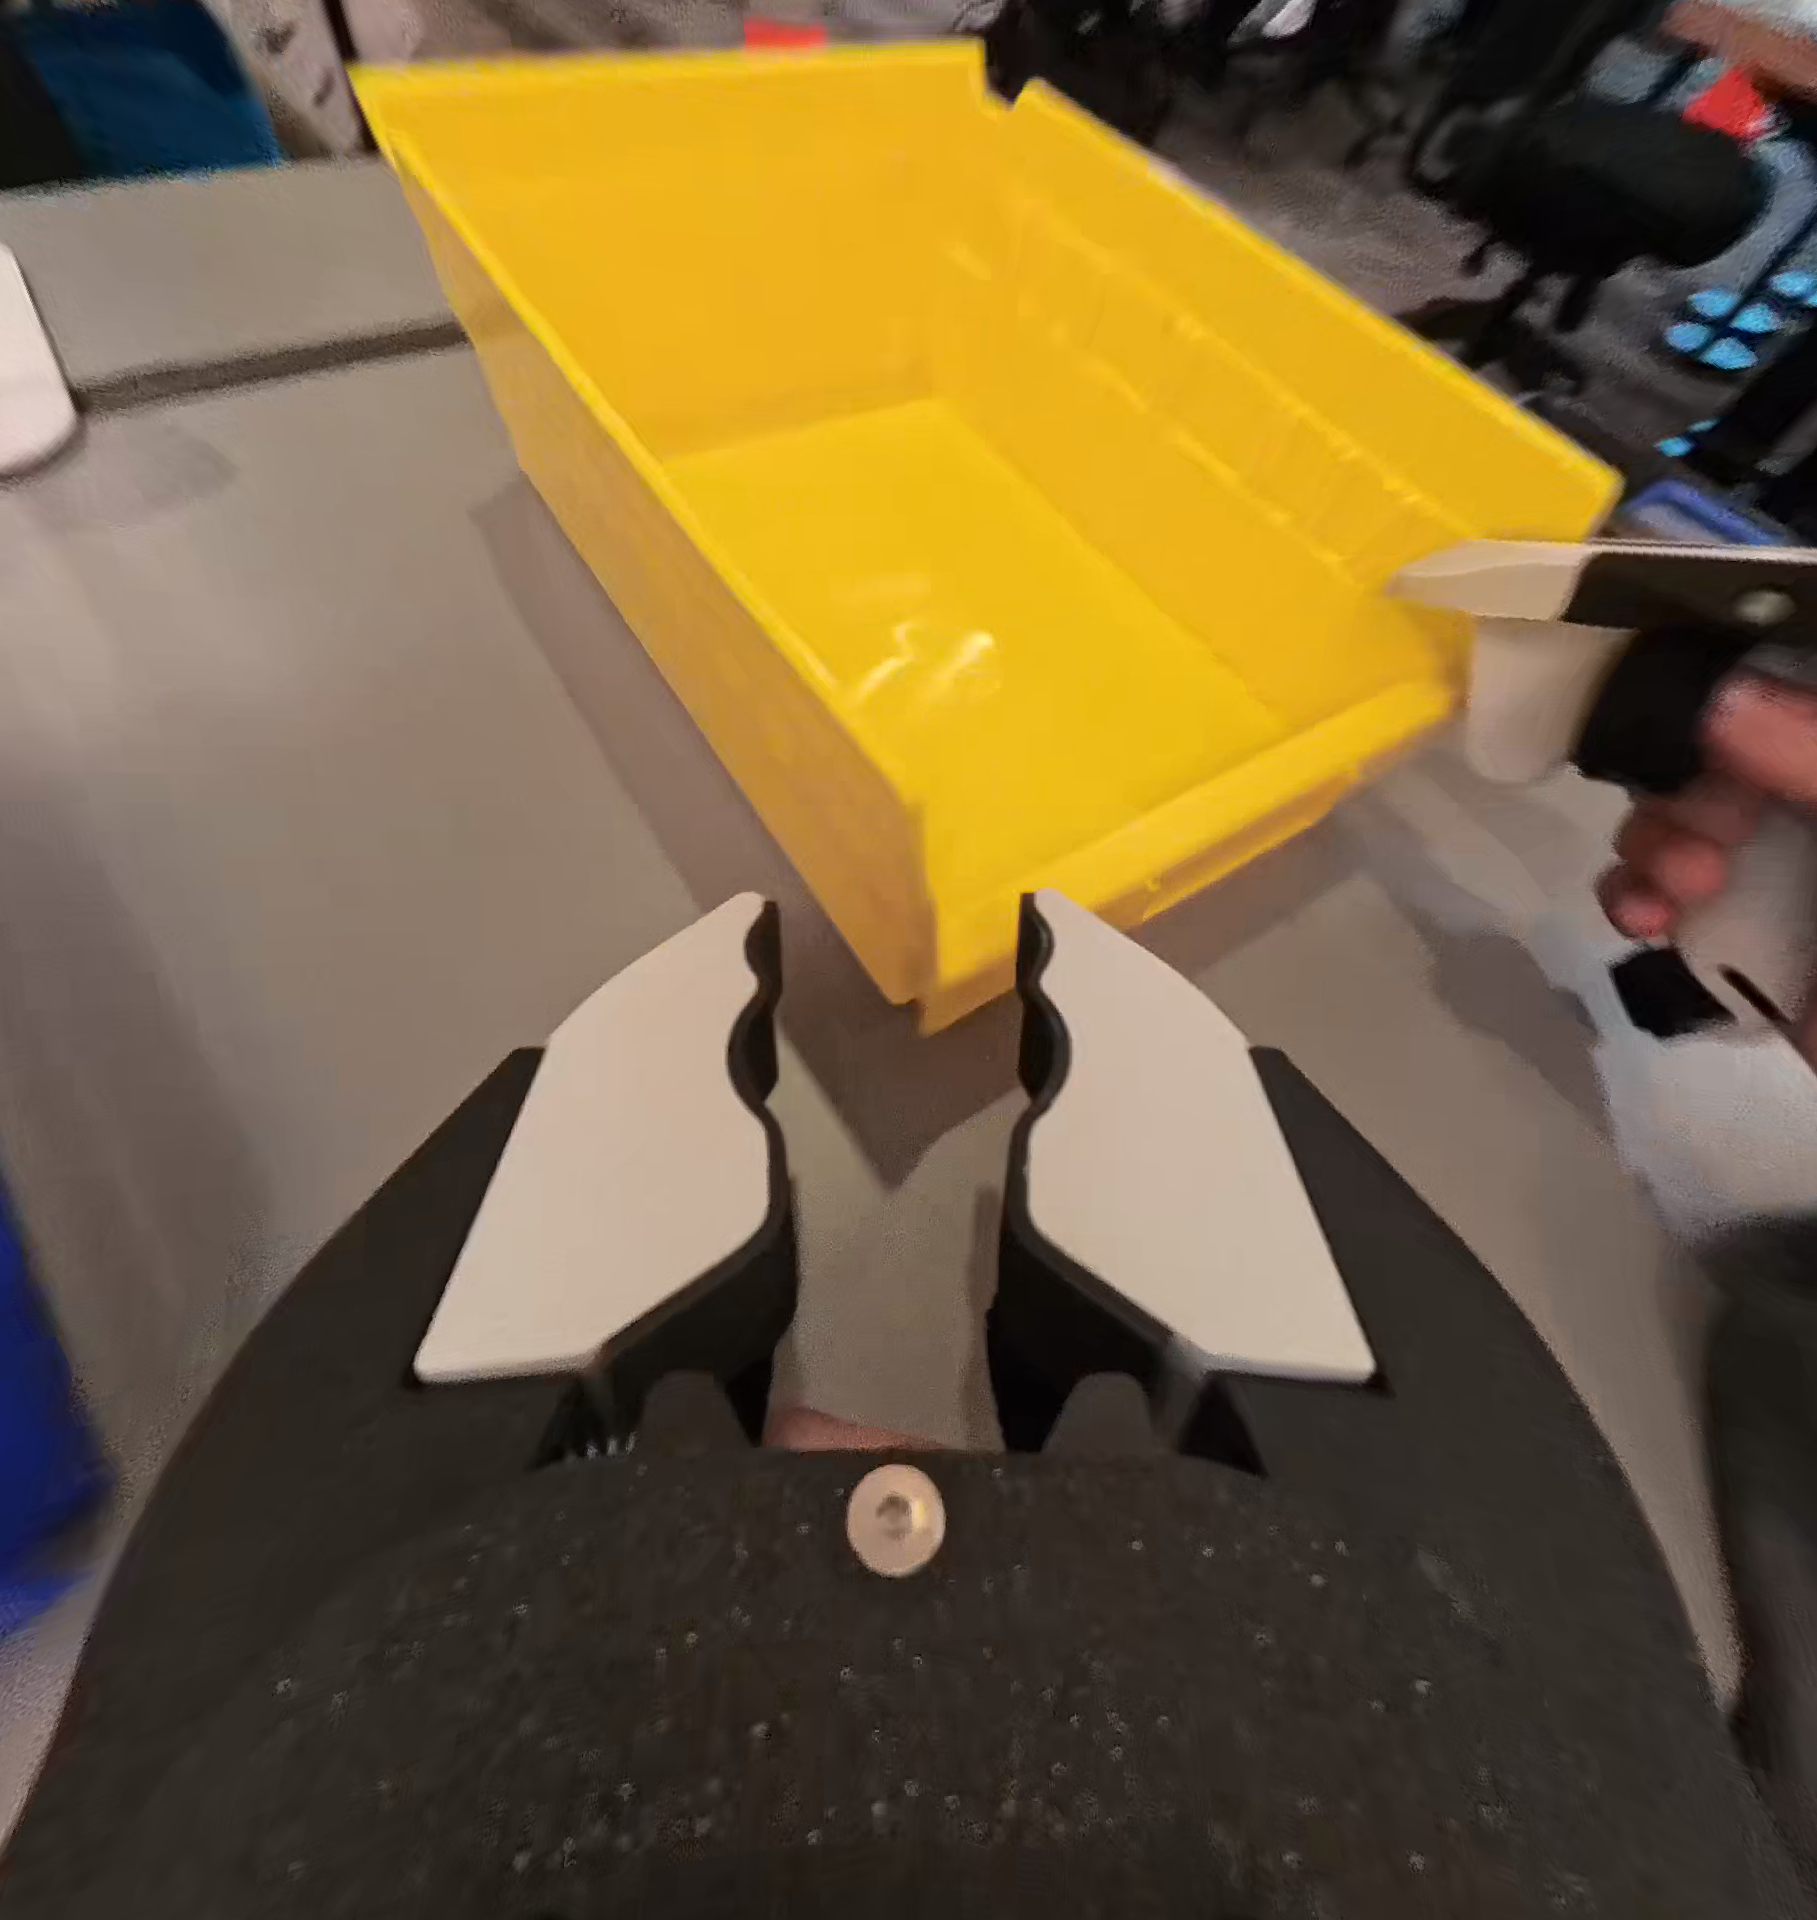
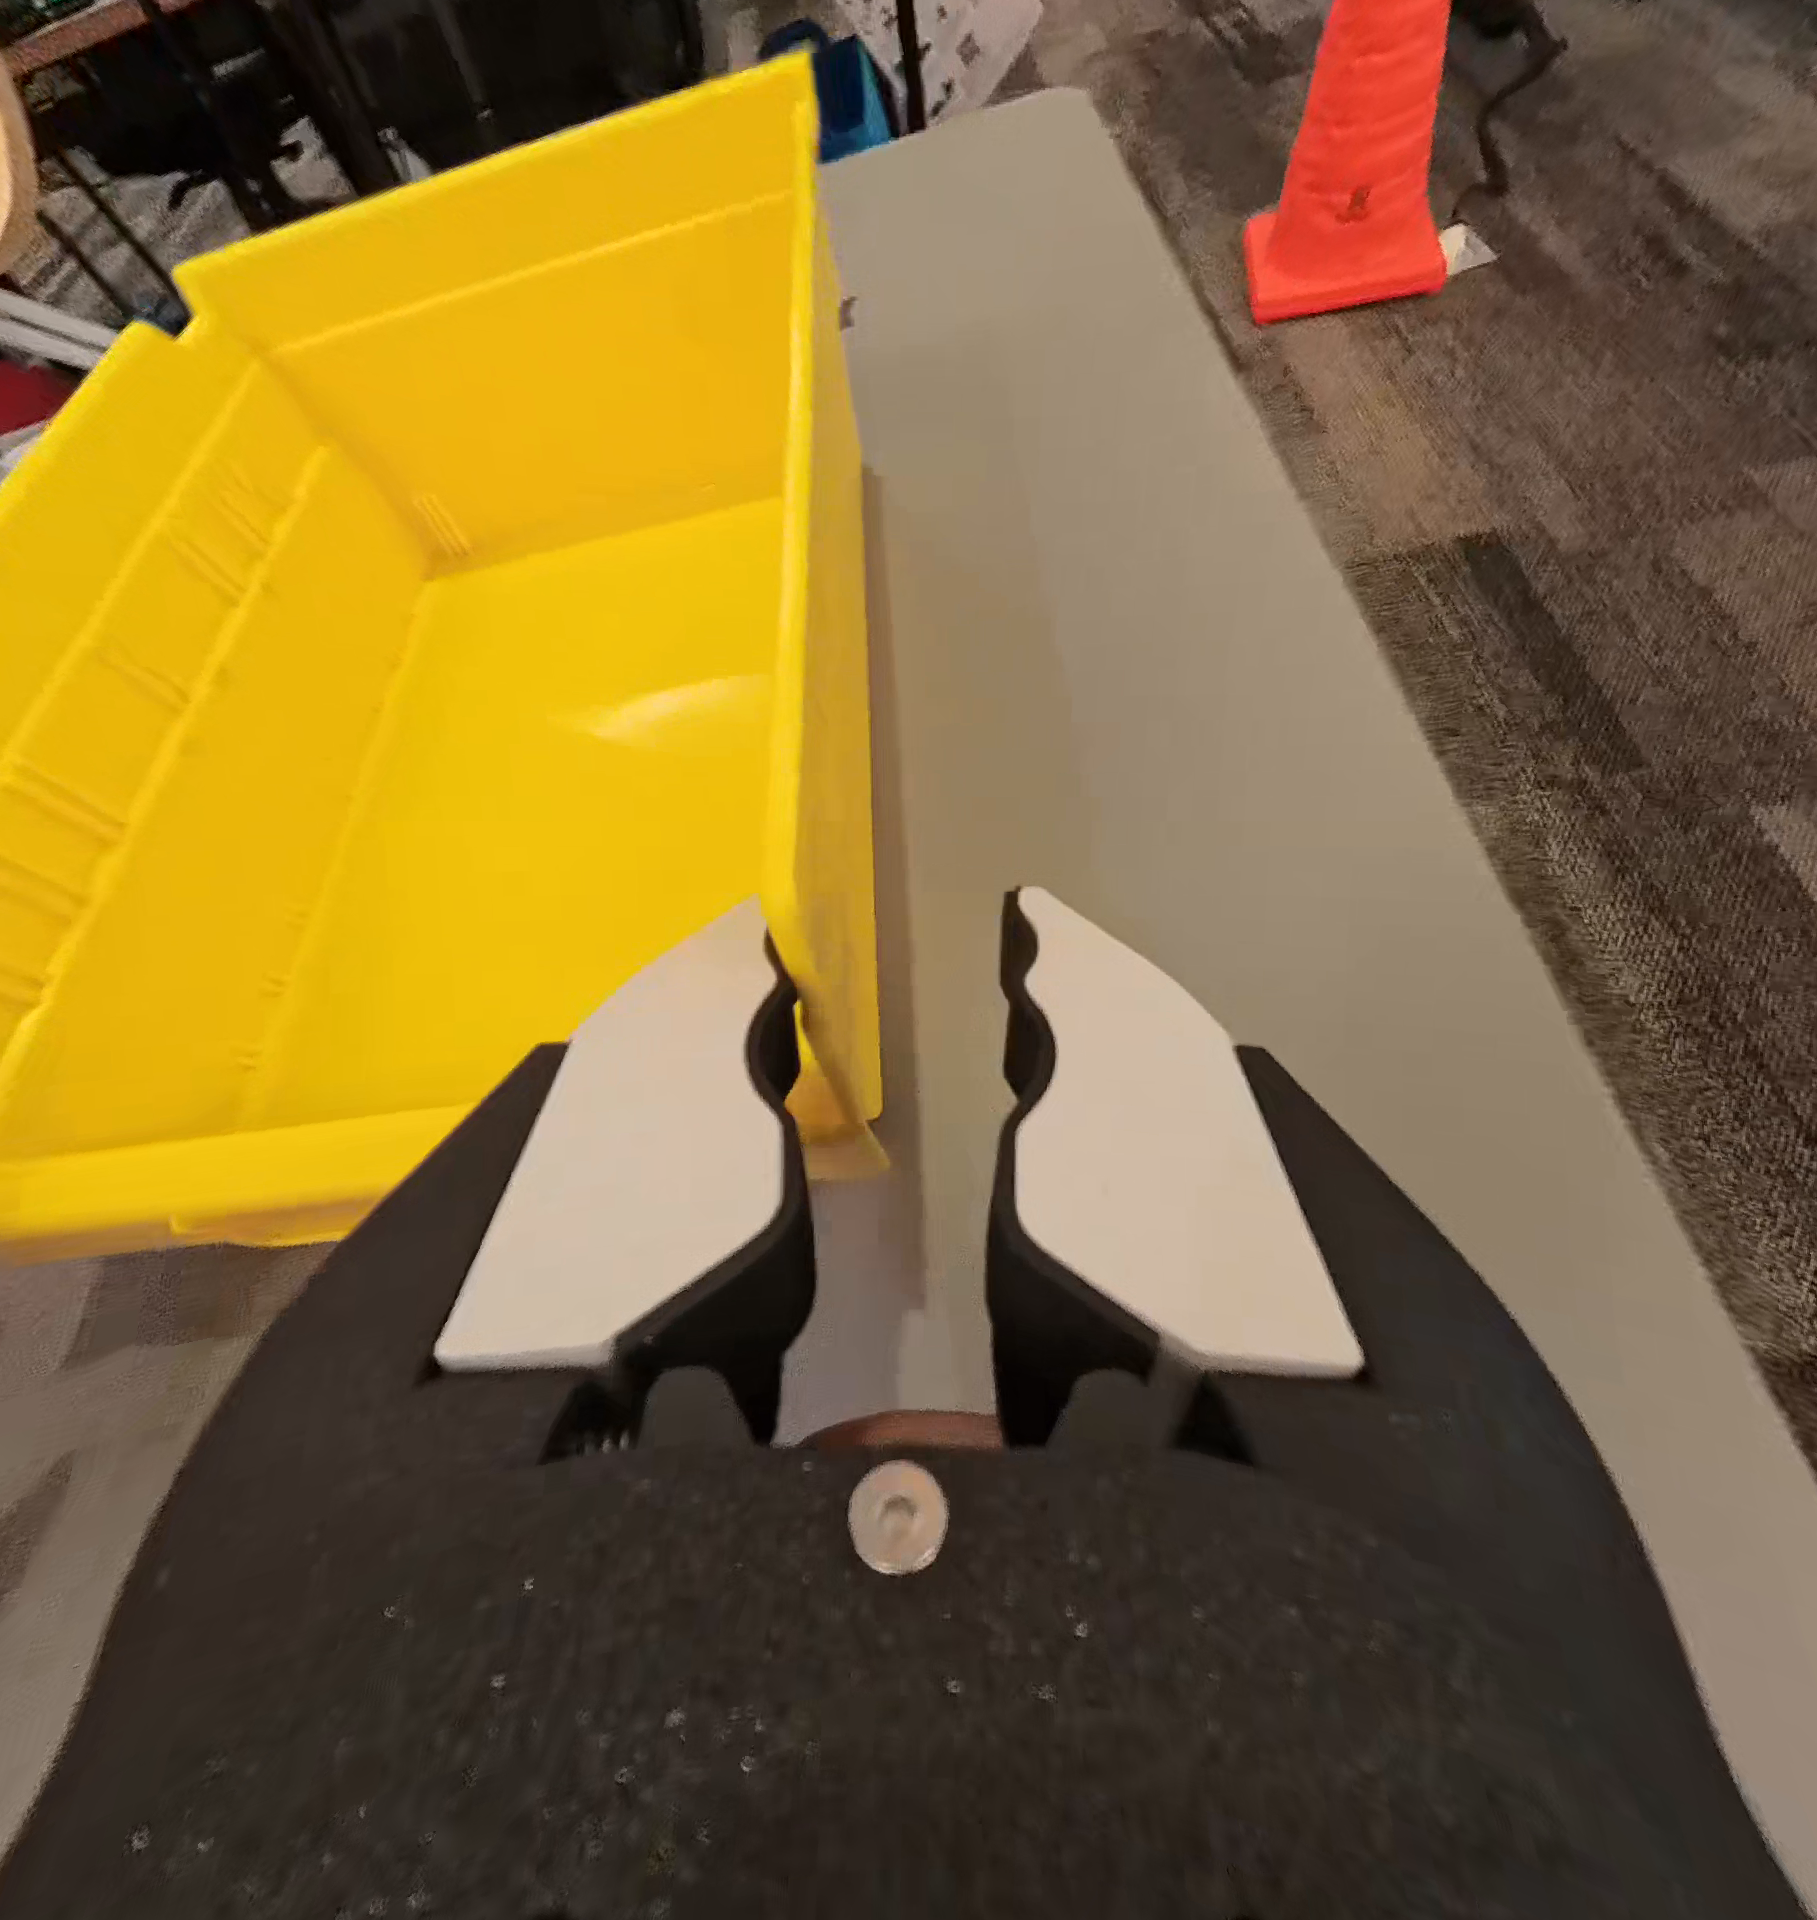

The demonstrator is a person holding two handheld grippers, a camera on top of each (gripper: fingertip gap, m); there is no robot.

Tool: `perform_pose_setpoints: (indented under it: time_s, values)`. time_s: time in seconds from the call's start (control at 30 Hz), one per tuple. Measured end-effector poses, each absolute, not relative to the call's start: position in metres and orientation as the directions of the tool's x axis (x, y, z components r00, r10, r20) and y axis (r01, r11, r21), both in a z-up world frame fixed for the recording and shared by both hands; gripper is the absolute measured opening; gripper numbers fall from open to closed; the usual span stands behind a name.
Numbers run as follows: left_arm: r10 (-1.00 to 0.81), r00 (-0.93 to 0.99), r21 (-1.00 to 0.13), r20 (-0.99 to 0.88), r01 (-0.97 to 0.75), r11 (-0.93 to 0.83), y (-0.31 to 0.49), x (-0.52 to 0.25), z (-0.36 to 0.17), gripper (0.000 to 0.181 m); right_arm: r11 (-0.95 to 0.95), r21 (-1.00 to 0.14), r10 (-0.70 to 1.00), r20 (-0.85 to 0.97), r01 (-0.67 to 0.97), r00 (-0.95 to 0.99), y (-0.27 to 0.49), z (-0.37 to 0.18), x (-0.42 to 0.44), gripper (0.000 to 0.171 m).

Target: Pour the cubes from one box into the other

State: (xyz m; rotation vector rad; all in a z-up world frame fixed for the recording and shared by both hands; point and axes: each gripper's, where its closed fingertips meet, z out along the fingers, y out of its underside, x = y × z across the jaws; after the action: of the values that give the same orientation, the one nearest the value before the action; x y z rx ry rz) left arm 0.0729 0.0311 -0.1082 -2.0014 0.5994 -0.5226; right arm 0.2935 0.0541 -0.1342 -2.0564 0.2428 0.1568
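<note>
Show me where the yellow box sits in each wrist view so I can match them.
Left wrist view: yellow box fills the upper centre, empty, beyond the open left gripper.
Right wrist view: yellow box at left, its right wall between the open right gripper's fingers.
Shared landmark: the grey table.

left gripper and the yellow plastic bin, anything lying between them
Nothing: in the left wrist view only bare grey tabletop shows between the open left gripper and the near corner of the empty yellow plastic bin.
</note>
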Motion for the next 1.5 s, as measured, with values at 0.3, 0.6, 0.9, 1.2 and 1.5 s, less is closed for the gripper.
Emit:
perform_pose_setpoints:
  time_s: [0.3, 0.6, 0.9, 1.2, 1.5]
  values:
    - [-0.175, 0.975, -0.930, -0.133, -0.184, -0.319, 0.046, -0.232, -0.049, 0.045, -0.189, -0.970, 0.023, 0.152, 0.154, 0.988, 0.040, -0.010, 0.195, 0.042]
    - [-0.190, 0.980, -0.845, 0.055, -0.056, -0.531, 0.067, -0.289, -0.132, 0.047, -0.420, -0.891, 0.424, -0.024, 0.173, 0.905, 0.053, -0.109, -0.106, 0.067]
    - [-0.196, 0.978, -0.849, 0.075, -0.040, -0.528, 0.075, -0.300, -0.128, 0.004, -0.482, -0.874, 0.148, -0.010, 0.063, 0.989, 0.070, -0.125, -0.111, 0.004]
    - [-0.050, 0.996, -0.900, 0.079, 0.049, -0.434, 0.065, -0.448, -0.085, 0.003, -0.371, -0.924, 0.263, -0.014, 0.088, 0.965, 0.077, -0.085, -0.260, 0.004]
    - [-0.095, 0.989, -0.887, 0.109, 0.054, -0.458, 0.070, -0.524, -0.128, 0.004, -0.403, -0.904, 0.301, 0.016, 0.142, 0.953, 0.075, -0.126, -0.336, 0.008]
